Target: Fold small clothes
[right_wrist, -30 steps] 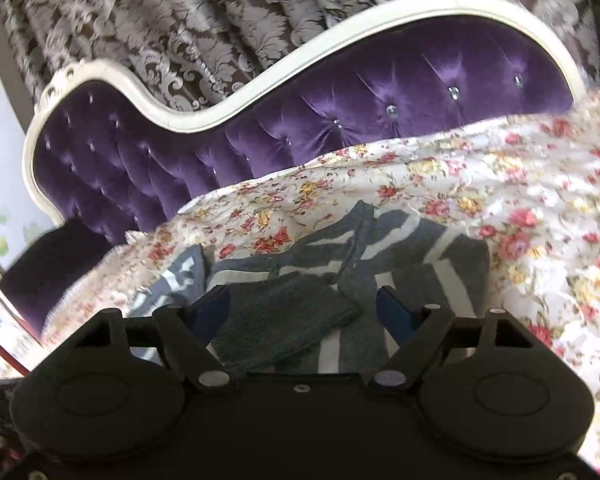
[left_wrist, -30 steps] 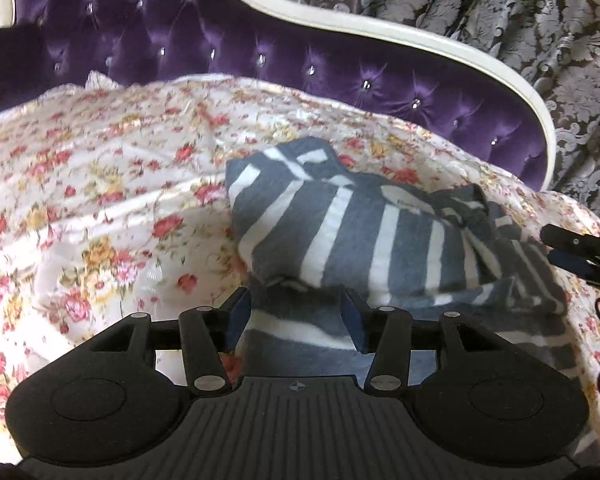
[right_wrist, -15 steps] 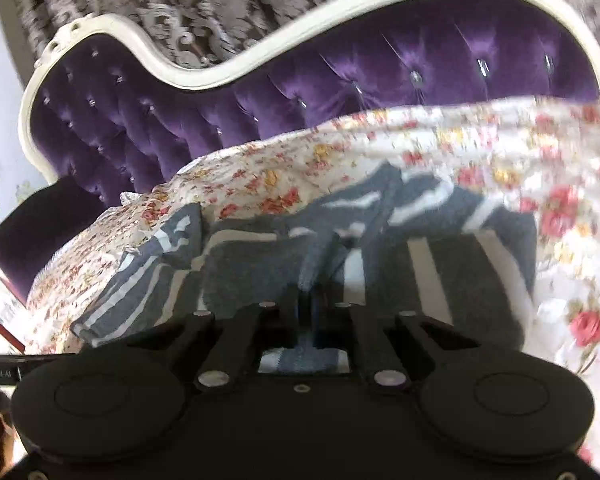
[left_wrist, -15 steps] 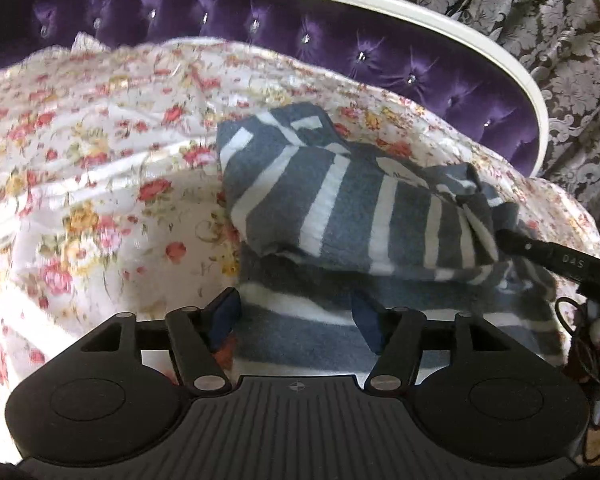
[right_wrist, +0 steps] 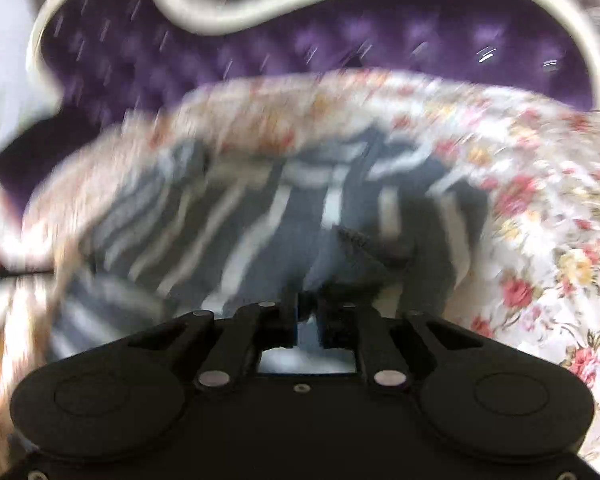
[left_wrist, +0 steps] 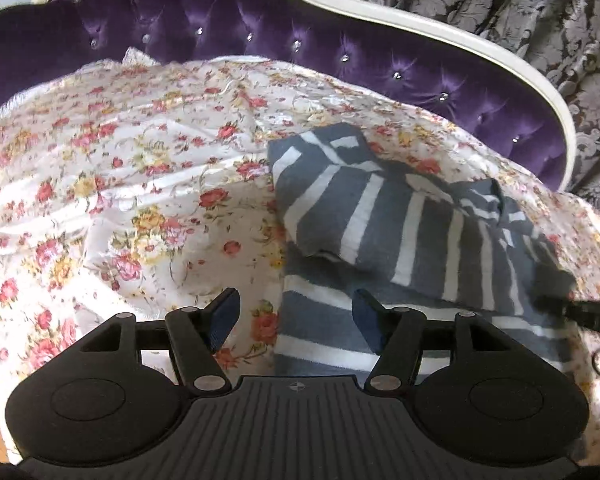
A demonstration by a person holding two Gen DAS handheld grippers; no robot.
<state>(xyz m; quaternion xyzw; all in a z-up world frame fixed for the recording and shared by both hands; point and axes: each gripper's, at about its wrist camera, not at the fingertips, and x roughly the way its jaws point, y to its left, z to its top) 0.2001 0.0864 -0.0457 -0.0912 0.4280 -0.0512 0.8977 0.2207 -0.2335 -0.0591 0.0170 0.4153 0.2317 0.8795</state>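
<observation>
Purple tufted velvet with a white curved frame backs the bed where we work, over a floral bedspread. Our right gripper has its jaws clenched on a fold of the grey knitted garment with white stripes; they have just been parting slightly, yet cloth remains pinched between them, likely so we can carry that edge across for the next fold. Our left gripper hangs with jaws released, gripping nothing, straddling the garment's near left edge, seemingly ready to pin or take it. Beyond, the garment lies partly folded on the bedspread.
</observation>
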